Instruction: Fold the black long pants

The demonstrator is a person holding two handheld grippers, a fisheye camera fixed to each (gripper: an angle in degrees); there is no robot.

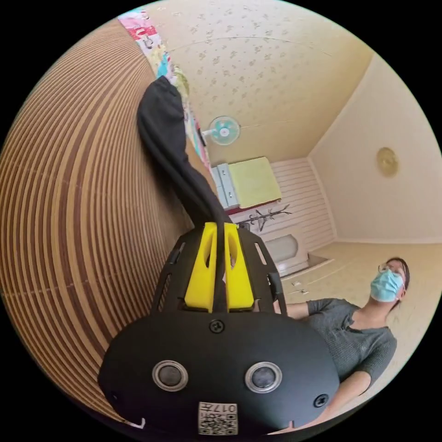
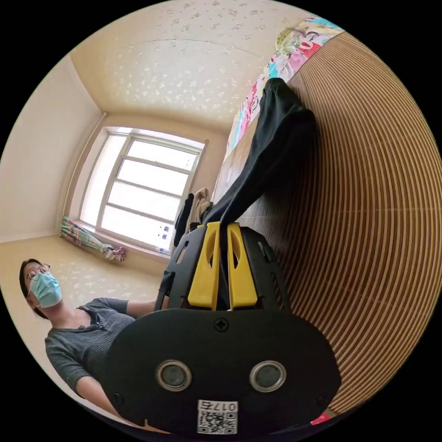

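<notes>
Your left tool (image 1: pixel 220 269) and right tool (image 2: pixel 223 271) each have their yellow jaws clamped on the black pants (image 1: pixel 171 152). From each tool the cloth runs away along one long line, toward 11 o'clock in the left gripper view and 1 o'clock in the right gripper view, its far end resting on the striped mat (image 2: pixel 377 221).

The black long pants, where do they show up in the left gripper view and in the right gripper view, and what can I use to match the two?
Left gripper view: the black long pants run from the upper left centre down into the left gripper, pinched between its yellow fingers.
Right gripper view: they run from the upper right centre down into the right gripper.
Shared landmark: the brown striped woven mat, beside the pants in both views.
</notes>
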